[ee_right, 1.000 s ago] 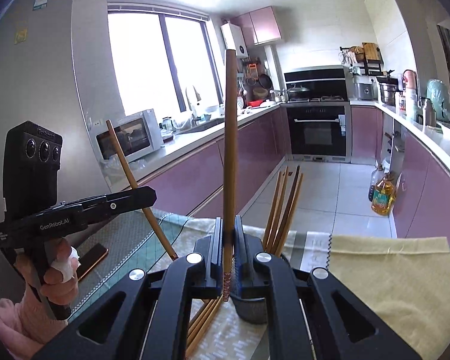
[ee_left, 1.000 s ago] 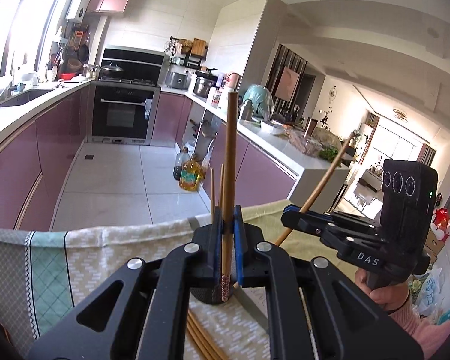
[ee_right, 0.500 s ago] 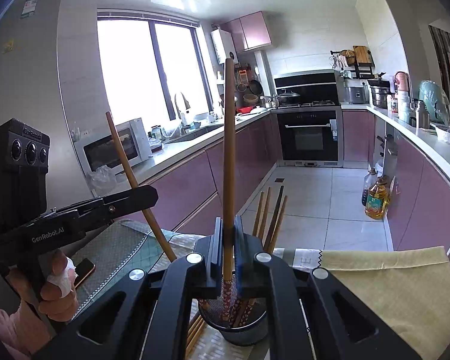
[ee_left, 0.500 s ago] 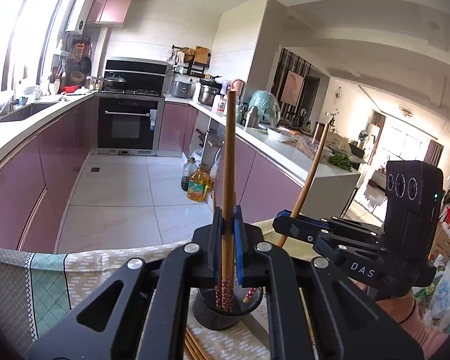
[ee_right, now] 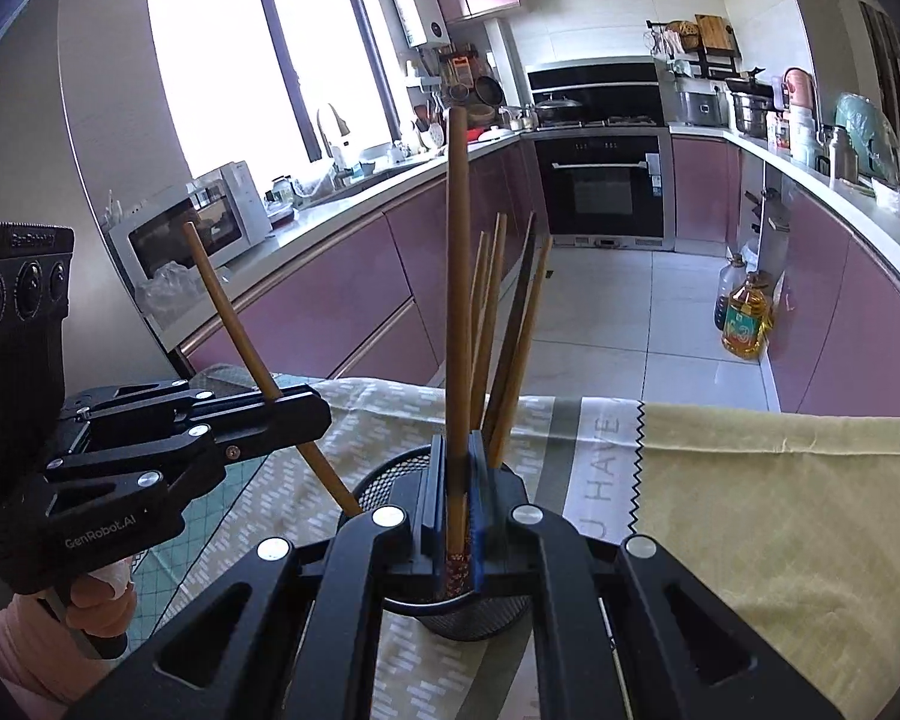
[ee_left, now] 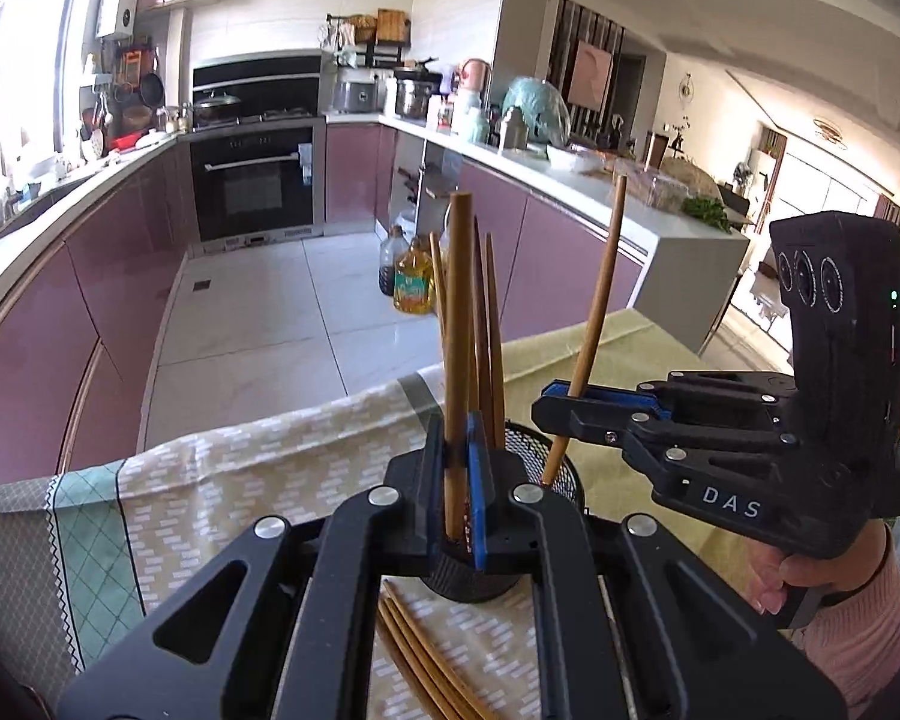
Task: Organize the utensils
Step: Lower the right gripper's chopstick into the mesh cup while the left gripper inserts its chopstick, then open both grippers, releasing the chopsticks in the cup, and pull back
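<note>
Two hand-held grippers over a cloth-covered table (ee_right: pixel 780 480), each lowering one utensil toward a black wire-mesh cylindrical holder (ee_right: pixel 378 489) that stands on the patterned tablecloth. The left gripper (ee_left: pixel 459 474) is closed on a long brown wooden chopstick (ee_left: pixel 457 324), held nearly upright with its patterned lower end inside the holder's mouth. The right gripper (ee_right: pixel 457 486) is likewise clamped on a second brown wooden chopstick (ee_right: pixel 457 276); seen from the left wrist view, this stick leans, its lower tip just crossing the rim of the holder. Several more wooden chopsticks (ee_right: pixel 510 336) already stand in the holder, fanned toward the far side, and a few loose chopsticks (ee_left: pixel 426 648) lie flat on the cloth just in front of the holder, awaiting collection. Judged risks: both sticks enter the same narrow opening together, so the two grippers or the two sticks may collide and knock one another off line; the leaning stick may catch on the mesh rim and, on release, tip outward onto the table; pressure against the rim may tilt or topple the light holder, spilling the standing chopsticks; a release made too high may let a stick bounce out.
</note>
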A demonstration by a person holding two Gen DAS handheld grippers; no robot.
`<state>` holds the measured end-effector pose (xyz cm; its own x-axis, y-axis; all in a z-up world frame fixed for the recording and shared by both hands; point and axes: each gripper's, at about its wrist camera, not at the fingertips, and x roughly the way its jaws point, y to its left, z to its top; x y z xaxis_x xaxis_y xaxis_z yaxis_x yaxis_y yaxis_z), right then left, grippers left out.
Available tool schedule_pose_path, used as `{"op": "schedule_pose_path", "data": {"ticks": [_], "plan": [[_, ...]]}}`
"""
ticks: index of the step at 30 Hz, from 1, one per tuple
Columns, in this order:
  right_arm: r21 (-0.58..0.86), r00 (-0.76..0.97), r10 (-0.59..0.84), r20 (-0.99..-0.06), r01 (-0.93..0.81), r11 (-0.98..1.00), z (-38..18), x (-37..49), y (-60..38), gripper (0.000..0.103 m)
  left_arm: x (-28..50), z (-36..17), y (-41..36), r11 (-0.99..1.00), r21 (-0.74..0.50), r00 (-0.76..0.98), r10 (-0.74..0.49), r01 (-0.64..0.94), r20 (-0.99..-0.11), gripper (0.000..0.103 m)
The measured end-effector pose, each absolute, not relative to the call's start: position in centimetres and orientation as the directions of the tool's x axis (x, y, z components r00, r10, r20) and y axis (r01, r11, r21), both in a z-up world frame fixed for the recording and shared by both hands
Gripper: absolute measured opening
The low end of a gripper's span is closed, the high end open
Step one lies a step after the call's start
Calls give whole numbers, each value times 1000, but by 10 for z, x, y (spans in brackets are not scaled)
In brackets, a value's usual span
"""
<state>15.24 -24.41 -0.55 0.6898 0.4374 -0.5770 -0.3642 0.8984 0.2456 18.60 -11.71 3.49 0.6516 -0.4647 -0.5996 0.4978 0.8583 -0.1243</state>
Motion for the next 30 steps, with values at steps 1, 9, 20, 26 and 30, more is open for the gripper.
{"op": "schedule_pose_path", "data": {"ticks": [1, 9, 20, 26, 30], "plan": [[250, 685, 435, -584, -358, 900, -8, 154, -244, 6, 188, 33, -118, 856, -127, 642, -466, 501, -608, 8], [284, 668, 423, -612, -313, 906, -22, 167, -248, 8, 211, 20, -119, 861, -141, 617, -456, 489, -642, 8], [286, 695, 424, -581, -314, 905, -17, 159, -252, 23, 206, 8, -110, 874, -165, 636, -451, 458, -626, 18], [273, 713, 445, -542, -351, 896, -8, 137, -248, 28, 177, 9, -86, 898, -154, 705, -422, 413, -569, 43], [257, 712, 493, -499, -422, 869, 0, 109, -244, 38, 155, 4, -68, 905, -132, 728, -405, 404, -552, 48]]}}
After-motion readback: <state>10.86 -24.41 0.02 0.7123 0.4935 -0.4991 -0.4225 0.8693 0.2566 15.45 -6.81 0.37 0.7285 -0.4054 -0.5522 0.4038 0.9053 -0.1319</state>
